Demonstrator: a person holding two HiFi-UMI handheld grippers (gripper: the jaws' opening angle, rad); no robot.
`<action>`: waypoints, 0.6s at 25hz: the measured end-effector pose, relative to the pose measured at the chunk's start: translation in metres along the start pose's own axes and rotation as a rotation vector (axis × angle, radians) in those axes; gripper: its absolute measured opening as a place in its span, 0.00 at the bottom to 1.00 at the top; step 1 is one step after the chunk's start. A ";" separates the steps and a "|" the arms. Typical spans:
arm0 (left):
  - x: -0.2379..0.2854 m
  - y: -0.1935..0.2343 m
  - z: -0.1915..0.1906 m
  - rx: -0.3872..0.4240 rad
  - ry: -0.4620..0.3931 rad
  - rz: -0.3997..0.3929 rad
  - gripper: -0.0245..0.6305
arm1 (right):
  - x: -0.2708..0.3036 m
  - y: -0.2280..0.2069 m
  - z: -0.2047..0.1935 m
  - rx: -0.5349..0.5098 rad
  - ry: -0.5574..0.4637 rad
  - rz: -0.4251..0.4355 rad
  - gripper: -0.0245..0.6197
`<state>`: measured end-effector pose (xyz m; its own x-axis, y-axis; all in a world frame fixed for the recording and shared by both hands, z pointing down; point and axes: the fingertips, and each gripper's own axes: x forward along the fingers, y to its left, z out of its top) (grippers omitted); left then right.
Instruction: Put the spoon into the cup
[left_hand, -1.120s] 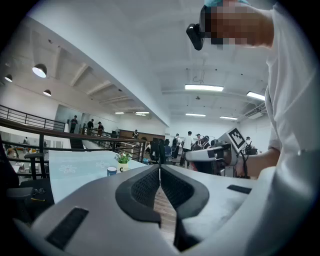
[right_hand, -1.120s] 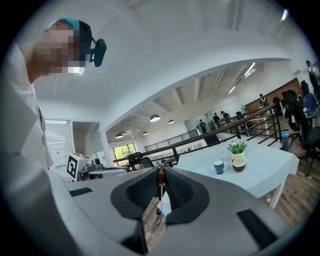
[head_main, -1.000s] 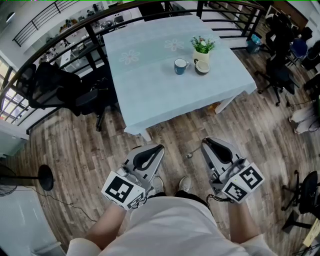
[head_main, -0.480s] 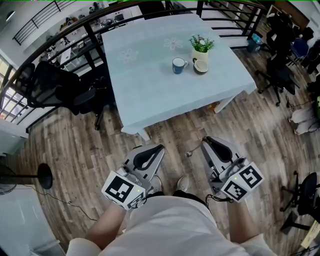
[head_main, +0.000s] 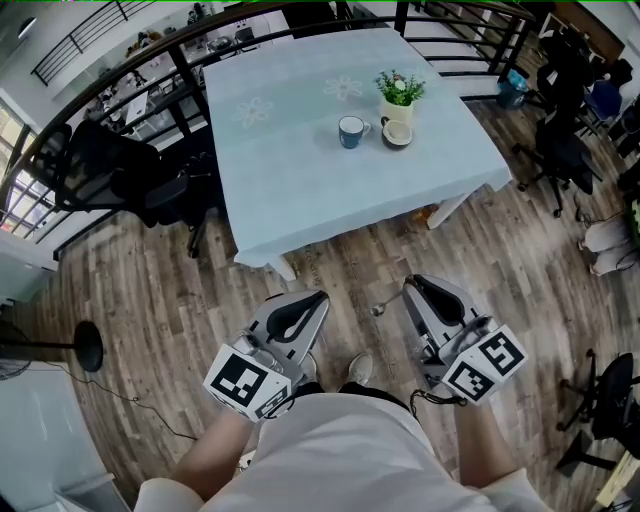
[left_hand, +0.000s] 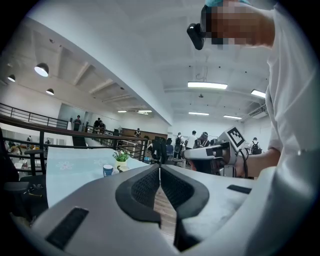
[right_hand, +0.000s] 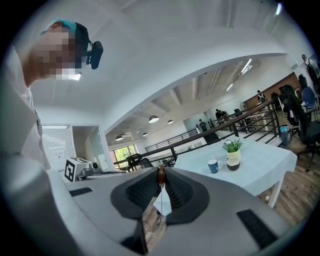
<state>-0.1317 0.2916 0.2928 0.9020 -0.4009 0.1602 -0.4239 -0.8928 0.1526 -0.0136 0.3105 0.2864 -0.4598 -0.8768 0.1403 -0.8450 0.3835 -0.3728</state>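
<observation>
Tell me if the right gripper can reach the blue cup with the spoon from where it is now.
Probably not from here. The right gripper, shut on the spoon, is over the floor short of the table, and the cup sits well in from its near edge. Nothing blocks the way forward.

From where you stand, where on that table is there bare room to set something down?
The table is mostly bare: the whole near half, from the front edge up to the blue cup, and the left side toward the black chairs. It is crowded only at the far right, where cup, potted plant and small dark bowl stand close together.
</observation>
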 end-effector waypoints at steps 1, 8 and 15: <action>0.003 -0.003 -0.001 0.001 0.000 0.004 0.08 | -0.003 -0.004 0.000 0.002 -0.002 0.000 0.13; 0.017 -0.029 -0.004 0.004 -0.003 0.020 0.08 | -0.028 -0.022 -0.002 0.013 -0.003 0.010 0.13; 0.022 -0.048 -0.005 0.006 0.002 0.046 0.08 | -0.049 -0.031 -0.005 0.022 0.001 0.025 0.13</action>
<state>-0.0918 0.3271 0.2942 0.8816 -0.4409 0.1684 -0.4641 -0.8748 0.1391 0.0336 0.3429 0.2962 -0.4814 -0.8666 0.1315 -0.8268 0.3993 -0.3961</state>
